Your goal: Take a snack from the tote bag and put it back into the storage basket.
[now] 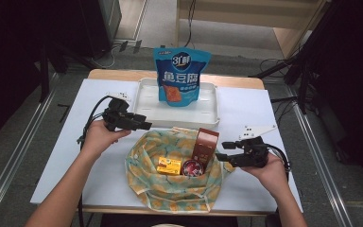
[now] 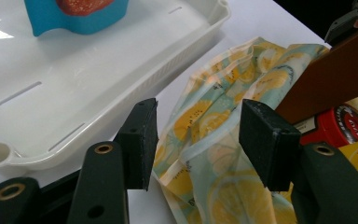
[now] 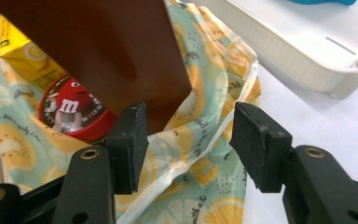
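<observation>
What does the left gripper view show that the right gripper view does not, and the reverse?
Left gripper view alone: the blue pouch standing in the white tray, plus the left gripper, jaws open. Right gripper view alone: the round tin's red cartoon face and the right gripper, jaws open. Both share the lemon-print cloth bag, brown box, yellow box and tray.

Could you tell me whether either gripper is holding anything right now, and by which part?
Nothing is held: the left gripper and right gripper both stand open over the bag's rim.
</observation>
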`<action>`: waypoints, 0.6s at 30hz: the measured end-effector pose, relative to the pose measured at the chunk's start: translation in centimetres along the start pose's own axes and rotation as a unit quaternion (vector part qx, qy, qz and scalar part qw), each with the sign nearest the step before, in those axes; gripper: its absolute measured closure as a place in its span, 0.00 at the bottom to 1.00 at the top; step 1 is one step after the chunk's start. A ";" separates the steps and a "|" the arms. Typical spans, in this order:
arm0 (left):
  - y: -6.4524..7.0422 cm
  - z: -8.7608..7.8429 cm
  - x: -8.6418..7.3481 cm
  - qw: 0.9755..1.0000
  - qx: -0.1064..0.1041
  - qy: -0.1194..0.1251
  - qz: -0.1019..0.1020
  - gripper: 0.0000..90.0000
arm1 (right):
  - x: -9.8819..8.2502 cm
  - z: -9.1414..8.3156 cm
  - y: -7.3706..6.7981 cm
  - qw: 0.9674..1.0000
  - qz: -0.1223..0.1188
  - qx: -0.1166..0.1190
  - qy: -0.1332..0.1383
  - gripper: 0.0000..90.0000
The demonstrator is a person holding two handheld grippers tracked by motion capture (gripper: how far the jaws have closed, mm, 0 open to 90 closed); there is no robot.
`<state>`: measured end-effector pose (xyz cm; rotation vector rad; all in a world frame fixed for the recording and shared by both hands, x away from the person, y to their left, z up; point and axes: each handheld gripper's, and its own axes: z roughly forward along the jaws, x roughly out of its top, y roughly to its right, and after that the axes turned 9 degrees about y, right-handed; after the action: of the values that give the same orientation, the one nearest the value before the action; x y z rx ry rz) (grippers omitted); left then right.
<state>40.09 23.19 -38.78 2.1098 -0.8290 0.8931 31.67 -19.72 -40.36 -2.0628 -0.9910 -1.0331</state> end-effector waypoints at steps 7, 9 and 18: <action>0.0 -0.2 -0.6 1.000 -0.003 0.000 -0.002 0.52 | 0.7 -0.3 -0.7 1.000 -0.007 0.012 -0.004 0.48; 0.0 -0.3 -0.6 1.000 -0.004 0.001 -0.003 0.52 | 0.8 -0.3 -0.8 1.000 -0.007 0.016 -0.005 0.47; -0.1 -0.7 -1.0 1.000 -0.003 0.007 -0.003 0.52 | 1.4 -0.1 -1.6 0.999 -0.018 0.032 -0.006 0.41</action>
<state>39.35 24.07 -39.16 2.0967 -0.8173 0.9005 30.88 -18.46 -38.85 -2.0084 -1.0565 -0.9955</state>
